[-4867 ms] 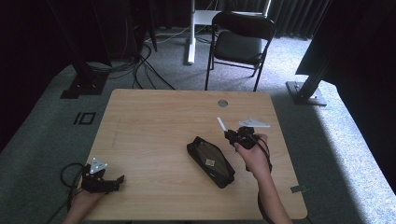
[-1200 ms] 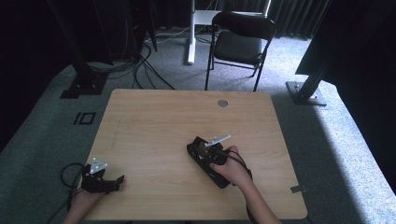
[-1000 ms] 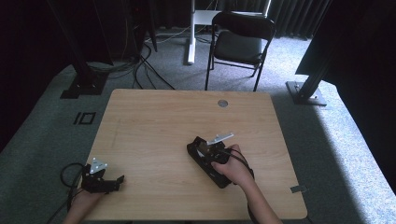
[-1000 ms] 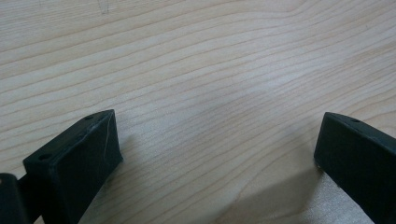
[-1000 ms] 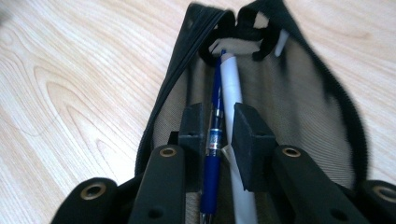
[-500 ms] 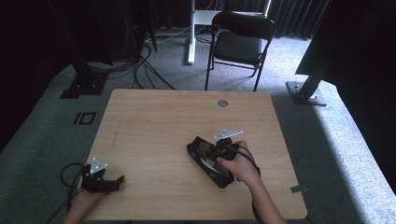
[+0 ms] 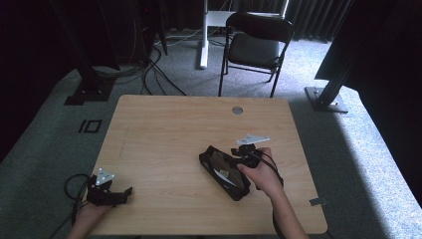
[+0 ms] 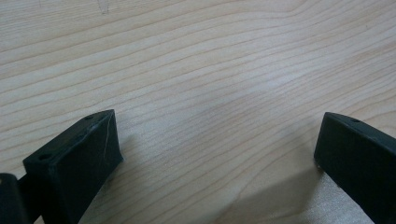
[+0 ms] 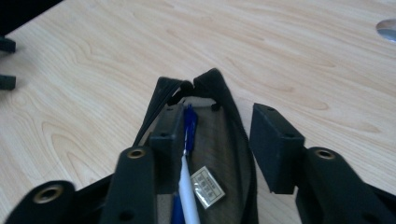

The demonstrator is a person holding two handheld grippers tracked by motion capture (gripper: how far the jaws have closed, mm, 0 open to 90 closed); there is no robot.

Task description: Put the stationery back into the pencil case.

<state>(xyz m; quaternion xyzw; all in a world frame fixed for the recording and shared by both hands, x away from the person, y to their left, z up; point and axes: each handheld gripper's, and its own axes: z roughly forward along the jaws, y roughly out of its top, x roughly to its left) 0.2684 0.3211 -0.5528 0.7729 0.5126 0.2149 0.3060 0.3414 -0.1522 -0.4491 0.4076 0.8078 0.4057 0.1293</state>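
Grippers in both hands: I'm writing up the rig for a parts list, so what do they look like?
Both are black two-jaw tools with blocky rectangular pads. The left gripper and right gripper each carry a grey three-cornered plate on top. A black cable trails from each. The pad arms have round screw holes. The forearms are bare, with no sleeves.

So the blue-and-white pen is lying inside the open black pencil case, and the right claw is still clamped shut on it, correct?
Not quite. The pen does lie inside the open black pencil case, but the right claw is not clamped on it: in the right gripper view its jaws stand apart, having just been opening, with the pen lying loose beside one of them.
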